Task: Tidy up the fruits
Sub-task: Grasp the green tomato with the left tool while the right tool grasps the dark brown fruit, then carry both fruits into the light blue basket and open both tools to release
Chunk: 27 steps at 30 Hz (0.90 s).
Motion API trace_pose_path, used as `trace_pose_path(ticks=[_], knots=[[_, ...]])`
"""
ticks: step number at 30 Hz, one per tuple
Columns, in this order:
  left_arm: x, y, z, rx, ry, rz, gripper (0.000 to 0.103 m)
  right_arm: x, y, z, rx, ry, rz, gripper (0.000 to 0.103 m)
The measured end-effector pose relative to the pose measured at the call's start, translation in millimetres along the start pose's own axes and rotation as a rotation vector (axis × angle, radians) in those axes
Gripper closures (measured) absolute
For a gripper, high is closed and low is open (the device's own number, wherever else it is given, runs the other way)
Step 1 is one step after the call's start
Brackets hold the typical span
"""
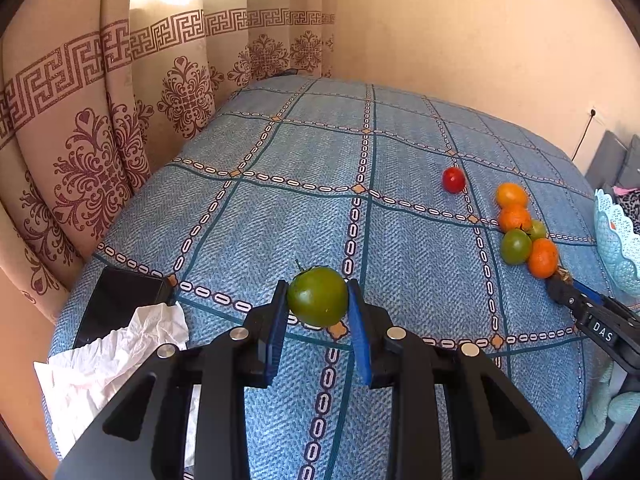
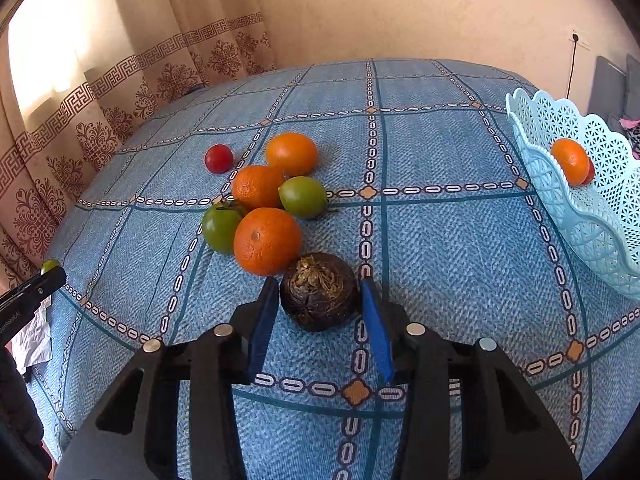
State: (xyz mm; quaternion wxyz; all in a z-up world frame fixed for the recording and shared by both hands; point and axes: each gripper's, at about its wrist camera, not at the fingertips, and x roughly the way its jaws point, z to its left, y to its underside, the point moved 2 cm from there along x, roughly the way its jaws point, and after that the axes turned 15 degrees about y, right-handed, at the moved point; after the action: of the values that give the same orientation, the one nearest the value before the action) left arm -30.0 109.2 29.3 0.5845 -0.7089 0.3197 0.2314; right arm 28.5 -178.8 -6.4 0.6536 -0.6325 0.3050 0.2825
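Observation:
My left gripper [image 1: 318, 300] is shut on a green tomato [image 1: 317, 296], held just above the blue checked cloth [image 1: 280, 220]. My right gripper [image 2: 319, 292] is open, its blue pads on either side of a dark brown wrinkled fruit [image 2: 319, 291] on the cloth, with small gaps. Just beyond it lies a cluster of oranges [image 2: 267, 241], a green tomato [image 2: 219, 226] and a lime-green fruit [image 2: 303, 197], with a red tomato [image 2: 218, 158] at the far left. A light blue lattice basket [image 2: 568, 184] at the right holds an orange [image 2: 570, 161].
A black phone [image 1: 120, 300] and crumpled white tissue [image 1: 108, 368] lie at the cloth's left edge. Patterned curtains [image 1: 100, 140] hang at the left, a plain wall behind. Grey furniture [image 2: 612, 84] stands at the far right.

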Motion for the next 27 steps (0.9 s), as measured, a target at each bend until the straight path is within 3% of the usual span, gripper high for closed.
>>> trace_pose_path(ticks=[6,15,27], knots=[[1.0,-3.2,-6.9,0.022,0.011,-0.003,0.074,-11.0,4.1,-7.6,0.012,-0.012,-0.01,0.062],[0.8,-11.3,-34.7,0.074,0.055,-0.027,0.074,-51.0,-2.9,-26.7,0.046,0.004,-0.119,0.062],[-6.2,-32.6,-99.8,0.165,0.148,-0.08,0.074,-87.7,-12.3,-89.0,0.204,0.077,-0.231,0.062]])
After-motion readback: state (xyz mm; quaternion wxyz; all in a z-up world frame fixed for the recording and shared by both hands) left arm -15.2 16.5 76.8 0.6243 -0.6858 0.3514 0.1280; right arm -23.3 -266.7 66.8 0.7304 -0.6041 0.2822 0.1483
